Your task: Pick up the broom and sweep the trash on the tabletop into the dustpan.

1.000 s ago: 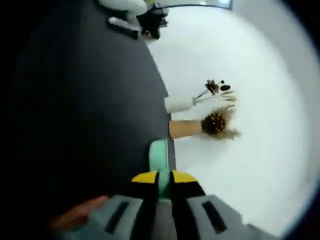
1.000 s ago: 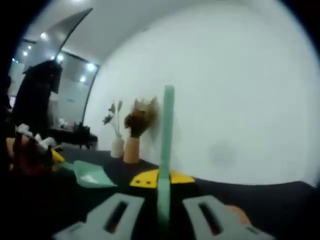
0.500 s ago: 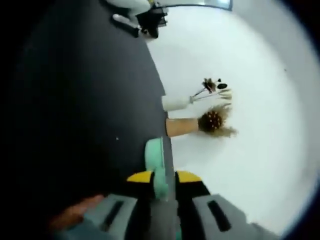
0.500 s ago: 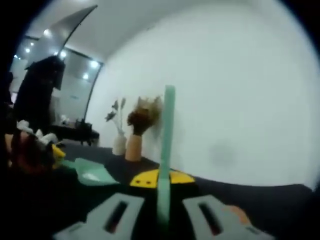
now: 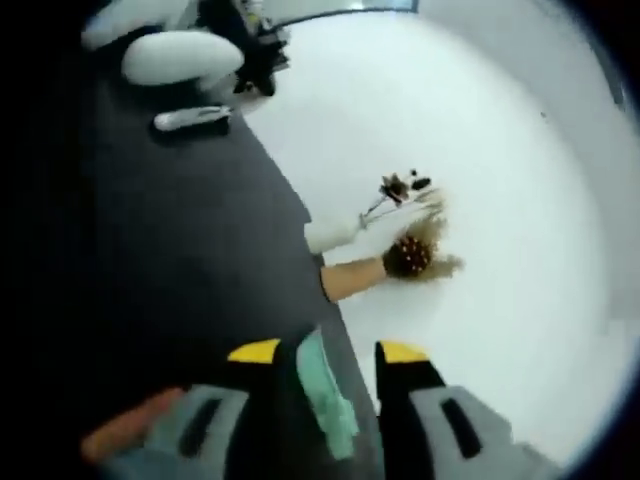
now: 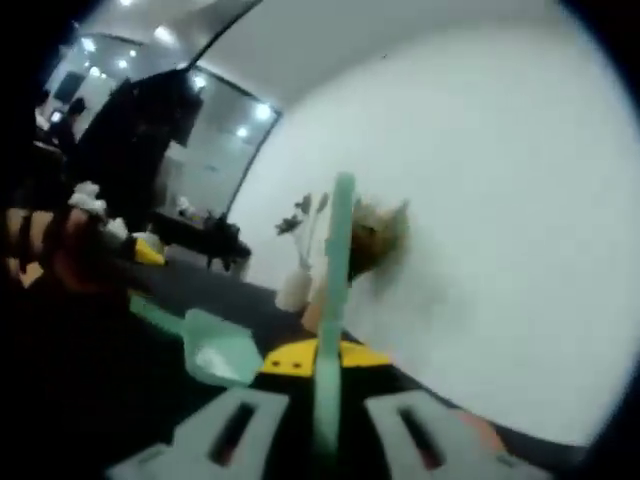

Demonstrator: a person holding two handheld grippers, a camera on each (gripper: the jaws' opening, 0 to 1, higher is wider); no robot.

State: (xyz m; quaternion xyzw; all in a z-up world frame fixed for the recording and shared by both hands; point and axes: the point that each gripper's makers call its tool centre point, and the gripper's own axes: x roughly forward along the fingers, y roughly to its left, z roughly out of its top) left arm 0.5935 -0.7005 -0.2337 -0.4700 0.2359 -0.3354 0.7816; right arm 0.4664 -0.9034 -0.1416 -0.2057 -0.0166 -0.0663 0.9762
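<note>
Both views soft, motion-blurred; fisheye bending strong toward edges; white wall (image 5: 480, 150) bright, near washed out — dark table (image 5: 170, 250) underexposed, detail lost; ceiling spotlights (image 6: 200, 80) glare at upper left of right gripper view.

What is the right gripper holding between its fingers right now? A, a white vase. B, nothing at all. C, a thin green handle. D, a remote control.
C: in the right gripper view, the right gripper has a thin green handle rising upright from between its yellow-tipped fingers, while the green dustpan sits apart on the dark tabletop.
</note>
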